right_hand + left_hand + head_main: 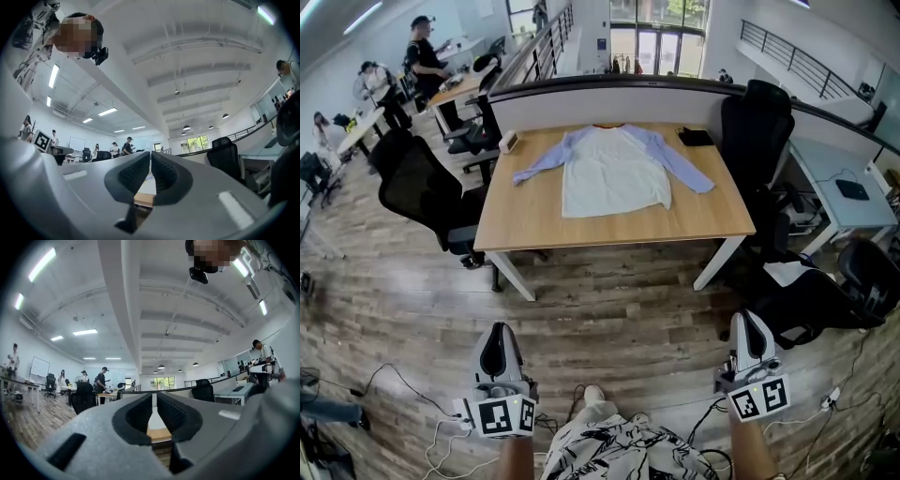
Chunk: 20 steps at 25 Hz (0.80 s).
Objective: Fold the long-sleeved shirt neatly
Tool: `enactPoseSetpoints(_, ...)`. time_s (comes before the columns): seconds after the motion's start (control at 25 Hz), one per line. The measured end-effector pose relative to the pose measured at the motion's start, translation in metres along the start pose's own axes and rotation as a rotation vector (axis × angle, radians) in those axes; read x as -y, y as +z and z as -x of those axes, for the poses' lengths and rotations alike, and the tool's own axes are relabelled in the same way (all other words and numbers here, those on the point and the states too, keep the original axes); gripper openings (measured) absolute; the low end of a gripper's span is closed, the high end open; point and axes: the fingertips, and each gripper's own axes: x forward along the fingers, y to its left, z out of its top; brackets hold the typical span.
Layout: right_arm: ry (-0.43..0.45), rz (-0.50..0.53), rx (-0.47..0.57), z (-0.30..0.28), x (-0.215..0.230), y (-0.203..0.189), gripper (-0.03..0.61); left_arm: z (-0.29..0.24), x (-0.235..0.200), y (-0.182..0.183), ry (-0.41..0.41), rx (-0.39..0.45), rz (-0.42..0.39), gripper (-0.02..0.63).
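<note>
A long-sleeved shirt [614,169] with a white body and light blue sleeves lies spread flat on the wooden table [534,225], sleeves angled out to both sides. Both grippers hang low over the wood floor, well short of the table. My left gripper [496,330] is shut with nothing in it, and so is my right gripper [741,320]. In the left gripper view the jaws [154,398] stand almost together, with a strip of shirt [155,420] and table showing between them. The right gripper [150,157] points slightly upward at the same table [143,200].
Black office chairs stand left [422,192] and right [755,127] of the table. A black flat item [696,138] and a small white device [508,142] lie at the table's far corners. Cables [403,384] trail on the floor. A white desk [848,192] is at the right; people work at the far left.
</note>
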Motion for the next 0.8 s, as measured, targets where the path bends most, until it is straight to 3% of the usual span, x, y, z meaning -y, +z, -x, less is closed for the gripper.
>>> enactPoseSetpoints(0.36,0.002,-0.001,0.003,0.0005,0.0000,0.0016,0.154,-0.0003,-0.0018,-0.0007,-0.001,-0.002,0.010,0.171)
enactPoseSetpoints(0.52,-0.005,-0.011,0.012,0.0006,0.0029,0.0029,0.266,-0.0020,-0.0032,-0.0008,0.005,-0.007,-0.008,0.287)
enactPoseSetpoints(0.8,-0.012,-0.002,0.017,-0.0045,0.0043,0.0028,0.405,-0.0078,-0.0066,-0.0010,0.002,-0.001,-0.015,0.436)
